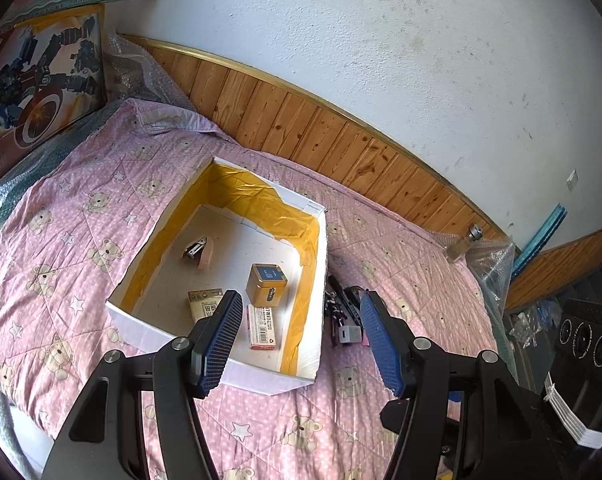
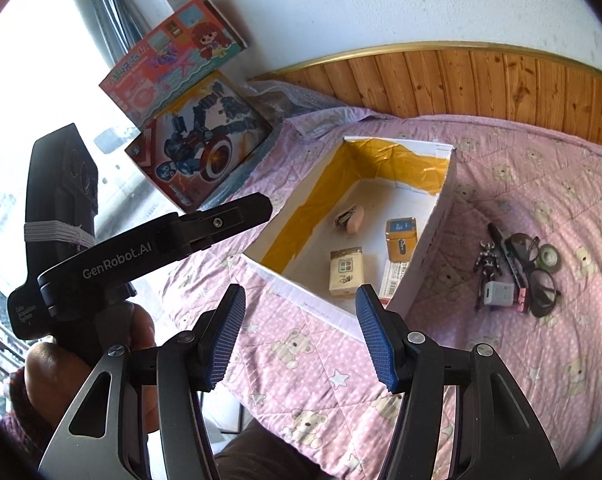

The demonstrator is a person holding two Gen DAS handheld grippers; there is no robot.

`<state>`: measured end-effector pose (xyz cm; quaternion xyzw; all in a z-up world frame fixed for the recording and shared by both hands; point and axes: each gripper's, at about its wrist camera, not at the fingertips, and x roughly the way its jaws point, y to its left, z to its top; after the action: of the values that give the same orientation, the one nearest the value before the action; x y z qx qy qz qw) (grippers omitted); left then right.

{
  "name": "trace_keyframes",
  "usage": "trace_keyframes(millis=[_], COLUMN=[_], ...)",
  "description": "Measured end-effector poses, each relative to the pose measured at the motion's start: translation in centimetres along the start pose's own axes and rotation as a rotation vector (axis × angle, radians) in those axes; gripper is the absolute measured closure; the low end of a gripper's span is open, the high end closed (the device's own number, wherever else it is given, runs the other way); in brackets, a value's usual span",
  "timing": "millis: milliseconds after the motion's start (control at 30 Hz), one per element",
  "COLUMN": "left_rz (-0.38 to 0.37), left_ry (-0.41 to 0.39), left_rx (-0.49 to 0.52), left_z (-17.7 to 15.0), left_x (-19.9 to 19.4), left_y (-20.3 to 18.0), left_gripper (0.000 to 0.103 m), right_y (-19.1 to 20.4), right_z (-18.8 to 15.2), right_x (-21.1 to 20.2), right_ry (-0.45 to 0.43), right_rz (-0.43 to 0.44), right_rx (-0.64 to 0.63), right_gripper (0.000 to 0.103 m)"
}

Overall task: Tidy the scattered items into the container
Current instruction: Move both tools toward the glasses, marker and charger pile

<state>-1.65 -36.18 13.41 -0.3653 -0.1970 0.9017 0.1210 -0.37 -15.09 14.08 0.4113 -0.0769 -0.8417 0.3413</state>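
Covering the whole work area: pink quilt [image 2: 501, 152] printed with bears and stars, spread over a bed.
Headboard: wooden plank panel [image 1: 301, 128] with a brass-coloured trim, against a white wall.
Toy boxes: two picture boxes [image 2: 197, 148] leaned at the far left end of the bed, one above the other.
Container: white cardboard box [image 1: 137, 316], open-topped, inner walls lined with yellow tape, resting on the quilt.
Contents of container: pink stapler [image 1: 200, 253]; gold tin [image 1: 265, 284] with a blue top; cream card pack [image 2: 344, 274]; flat white-and-red packet [image 1: 263, 327] lying beside the tin.
Items outside container: a tight cluster lay on the quilt just right of the box wall.
Cluster, glasses: dark-framed pair [image 2: 535, 264], at the right edge of the group.
Cluster, pen: black [image 2: 505, 250], lying beside the glasses.
Cluster, figure: small dark toy figure [image 2: 488, 262].
Cluster, grey block: small, square [image 2: 499, 294], touching a pink piece.
Cluster, tape roll: small [image 2: 549, 257], by the glasses.
Left gripper [image 1: 297, 338]: fingers spread wide, nothing between them, held above the box's near right corner.
Right gripper [image 2: 299, 334]: fingers spread wide, empty, held above the box's near edge.
Hand [image 2: 61, 372]: gripped the left tool's handle.
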Motion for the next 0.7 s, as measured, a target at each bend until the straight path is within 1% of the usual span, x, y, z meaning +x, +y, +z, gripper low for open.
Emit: trace_keyframes(millis=[100, 200, 300, 467, 600, 700], left_rz=[0.005, -0.008, -0.024, -0.029, -0.02, -0.015], left_ry=[0.002, 0.019, 0.038, 0.076, 0.098, 0.115], left_rx=[0.007, 0.005, 0.016, 0.044, 0.099, 0.162], left_z=[-0.5, -1.2, -1.9, -3.2, -4.4, -5.1], left_x=[-0.1, 0.1, 0.5, 1.4, 1.9, 2.3], left_y=[0.0, -0.1, -0.7, -2.0, -3.4, -4.5], left_gripper=[0.04, 0.04, 0.04, 0.04, 0.04, 0.04], right_y=[-1.2, -2.9, -4.8, -7.7, -9.1, -9.8], right_z=[-0.8, -1.7, -2.8, -4.2, -5.0, -5.6], right_x=[-0.9, -1.7, -2.6, -3.3, -3.4, -3.2], right_ry=[-0.011, -0.024, -0.037, -0.045, -0.047, -0.043], right_rz=[0.019, 0.03, 0.025, 0.019, 0.021, -0.007], right_rx=[0.041, 0.094, 0.147, 0.234, 0.272, 0.274], right_gripper=[0.042, 0.042, 0.042, 0.042, 0.042, 0.042])
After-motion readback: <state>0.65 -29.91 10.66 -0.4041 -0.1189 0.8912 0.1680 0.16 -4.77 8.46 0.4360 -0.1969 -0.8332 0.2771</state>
